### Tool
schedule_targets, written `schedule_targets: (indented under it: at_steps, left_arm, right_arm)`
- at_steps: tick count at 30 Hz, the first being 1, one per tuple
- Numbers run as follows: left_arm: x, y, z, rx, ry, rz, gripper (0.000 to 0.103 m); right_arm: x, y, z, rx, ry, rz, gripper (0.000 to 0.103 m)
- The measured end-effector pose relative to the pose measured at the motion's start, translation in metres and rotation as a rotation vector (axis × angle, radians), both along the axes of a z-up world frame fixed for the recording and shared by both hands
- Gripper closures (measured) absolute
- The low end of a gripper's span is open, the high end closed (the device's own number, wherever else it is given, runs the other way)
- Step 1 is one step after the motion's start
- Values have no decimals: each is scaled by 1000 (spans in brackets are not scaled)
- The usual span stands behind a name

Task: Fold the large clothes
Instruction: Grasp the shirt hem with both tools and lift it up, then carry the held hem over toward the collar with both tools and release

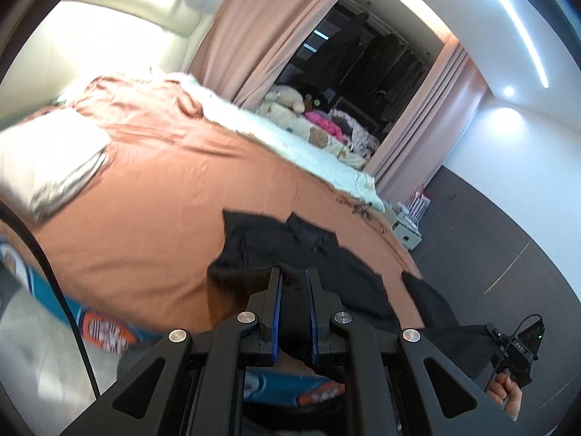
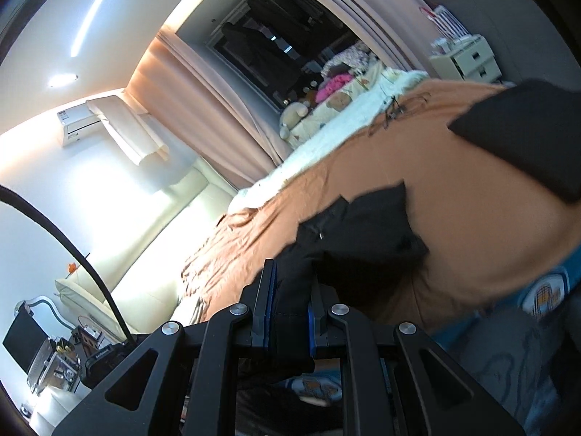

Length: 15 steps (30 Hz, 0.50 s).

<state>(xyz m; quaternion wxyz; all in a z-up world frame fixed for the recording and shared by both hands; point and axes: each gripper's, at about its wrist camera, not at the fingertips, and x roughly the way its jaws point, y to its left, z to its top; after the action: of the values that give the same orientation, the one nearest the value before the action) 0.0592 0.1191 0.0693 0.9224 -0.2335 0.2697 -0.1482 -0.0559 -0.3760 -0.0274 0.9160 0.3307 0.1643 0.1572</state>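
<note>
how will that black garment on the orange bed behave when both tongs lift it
The black fabric garment probably flops: it sags between the left tongs and right tongs. It likely drags across the orange bedsheet, since its far part lies there. It seems light.

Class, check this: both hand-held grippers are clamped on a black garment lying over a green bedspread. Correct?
Not quite. The bedspread is orange-brown, not green, as the left wrist view shows. The rest holds: the left hand-held gripper and right hand-held gripper are both clamped on the black garment.
</note>
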Motion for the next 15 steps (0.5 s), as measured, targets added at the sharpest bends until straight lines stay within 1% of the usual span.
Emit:
schedule_targets:
  at_steps: [4,9,15]
  left_arm:
    - [37,-8,29,30,-47,1,91]
    - [85,-20,57,64,-84,3,91]
    - [145,-30,76,105,-95,12,91]
  right_arm:
    - [30,-2,15,-22,-24,-7,93]
    - [78,0,35,-55,-44,-13,93]
    - [131,4,45,-90,-38,-36,93]
